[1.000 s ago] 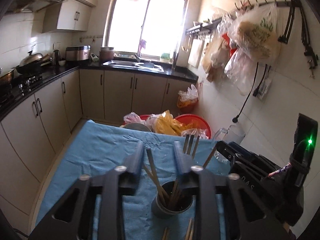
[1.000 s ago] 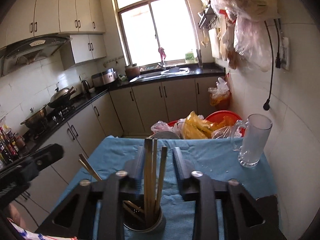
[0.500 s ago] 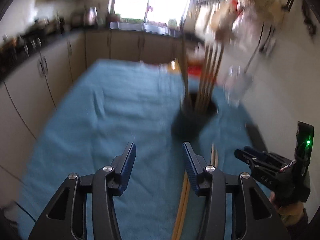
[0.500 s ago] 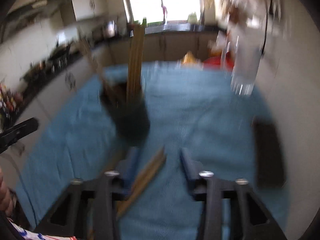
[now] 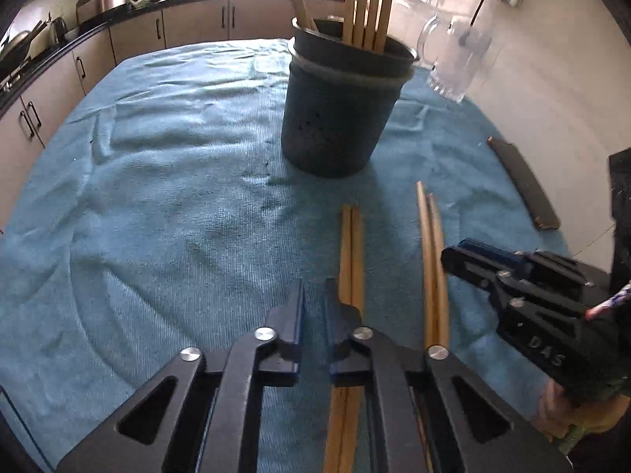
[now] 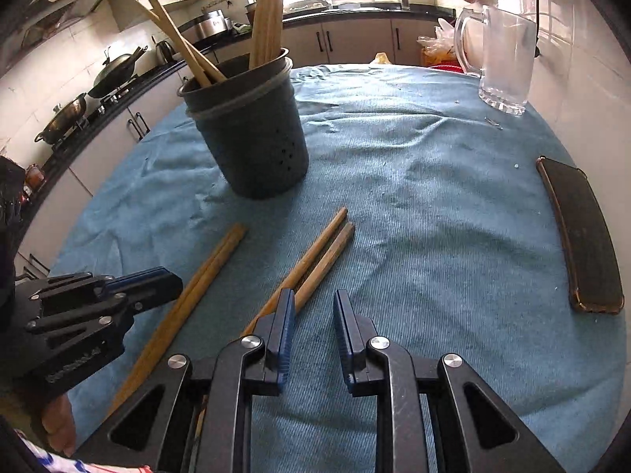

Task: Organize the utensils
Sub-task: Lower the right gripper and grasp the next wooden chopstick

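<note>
Below the dark cylindrical utensil holder [image 5: 339, 118], both grippers hover narrowly parted, empty; misaligned closing could scatter wooden chopsticks [image 6: 311, 260].

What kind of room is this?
Most likely a home kitchen. There's a wok on the stove, cabinets under a dark counter, and a holder full of chopsticks on the blue-covered table.

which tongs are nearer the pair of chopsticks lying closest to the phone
Right. The right tongs sit over that chopstick pair, left finger above it; the left tongs are beside the other pair.
</note>
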A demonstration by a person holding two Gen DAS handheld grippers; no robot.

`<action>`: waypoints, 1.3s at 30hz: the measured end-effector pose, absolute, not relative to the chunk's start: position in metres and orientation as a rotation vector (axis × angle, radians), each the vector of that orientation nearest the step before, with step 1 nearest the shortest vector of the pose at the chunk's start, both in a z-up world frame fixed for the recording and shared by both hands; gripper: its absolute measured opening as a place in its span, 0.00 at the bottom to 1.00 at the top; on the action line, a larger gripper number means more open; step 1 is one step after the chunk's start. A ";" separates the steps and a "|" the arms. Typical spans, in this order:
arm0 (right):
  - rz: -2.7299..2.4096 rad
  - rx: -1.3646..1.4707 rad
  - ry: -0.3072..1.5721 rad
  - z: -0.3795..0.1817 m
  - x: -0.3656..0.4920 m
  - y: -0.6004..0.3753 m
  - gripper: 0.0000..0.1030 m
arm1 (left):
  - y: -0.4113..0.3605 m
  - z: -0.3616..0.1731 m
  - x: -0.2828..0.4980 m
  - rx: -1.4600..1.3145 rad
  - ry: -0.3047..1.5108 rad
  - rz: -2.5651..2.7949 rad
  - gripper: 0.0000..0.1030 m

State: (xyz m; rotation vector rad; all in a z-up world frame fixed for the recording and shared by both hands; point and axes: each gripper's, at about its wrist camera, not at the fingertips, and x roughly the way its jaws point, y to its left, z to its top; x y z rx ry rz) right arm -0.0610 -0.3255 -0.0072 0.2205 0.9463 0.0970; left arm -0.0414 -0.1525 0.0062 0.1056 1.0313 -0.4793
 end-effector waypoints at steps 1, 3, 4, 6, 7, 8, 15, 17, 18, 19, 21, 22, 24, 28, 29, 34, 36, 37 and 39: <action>0.094 0.215 0.946 -0.007 -0.060 -0.325 0.21 | -0.154 0.006 -0.040 0.112 1.025 -0.480 0.06; 0.087 0.206 0.947 -0.006 -0.059 -0.325 0.21 | -0.156 0.005 -0.039 0.115 1.028 -0.487 0.06; 0.085 0.204 0.949 -0.006 -0.058 -0.325 0.21 | -0.154 0.007 -0.039 0.102 1.031 -0.498 0.06; 0.074 0.190 0.951 -0.006 -0.057 -0.326 0.21 | -0.149 0.012 -0.039 0.062 1.017 -0.511 0.06; 0.069 0.182 0.952 -0.006 -0.057 -0.326 0.21 | -0.147 0.014 -0.040 0.050 1.011 -0.520 0.06; 0.061 0.170 0.955 -0.006 -0.057 -0.325 0.21 | -0.146 0.015 -0.040 0.047 1.010 -0.527 0.06; 0.027 0.093 0.973 -0.008 -0.060 -0.324 0.21 | -0.164 0.010 -0.047 0.121 1.007 -0.560 0.06; 0.038 0.152 0.972 -0.008 -0.061 -0.330 0.21 | -0.168 0.010 -0.046 0.153 1.001 -0.543 0.06; 0.045 0.180 0.971 -0.008 -0.061 -0.333 0.21 | -0.170 0.010 -0.045 0.165 1.000 -0.533 0.06; 0.062 0.237 0.970 -0.008 -0.062 -0.339 0.21 | -0.171 0.009 -0.043 0.179 1.004 -0.518 0.06; 0.066 0.283 0.957 -0.006 -0.063 -0.344 0.21 | -0.171 0.006 -0.040 0.194 1.014 -0.505 0.06; 0.067 0.287 0.949 -0.004 -0.064 -0.345 0.21 | -0.171 0.006 -0.039 0.205 1.008 -0.495 0.06; 0.076 0.283 0.939 -0.001 -0.065 -0.344 0.21 | -0.168 0.007 -0.038 0.217 1.006 -0.471 0.06; 0.094 0.270 0.943 0.003 -0.062 -0.337 0.21 | -0.151 0.008 -0.034 0.172 1.025 -0.414 0.06; 0.094 0.264 0.948 0.003 -0.059 -0.335 0.21 | -0.145 0.009 -0.034 0.160 1.029 -0.403 0.06; 0.054 0.222 0.988 -0.004 -0.048 -0.325 0.21 | -0.118 0.009 -0.037 0.131 1.027 -0.358 0.06; 0.038 0.220 1.006 -0.004 -0.044 -0.324 0.21 | -0.111 0.010 -0.038 0.115 1.028 -0.354 0.07; 0.034 0.215 1.018 -0.003 -0.041 -0.322 0.21 | -0.110 0.010 -0.038 0.108 1.029 -0.355 0.07; 0.011 0.179 1.035 -0.001 -0.035 -0.316 0.21 | -0.108 0.010 -0.038 0.092 1.032 -0.357 0.07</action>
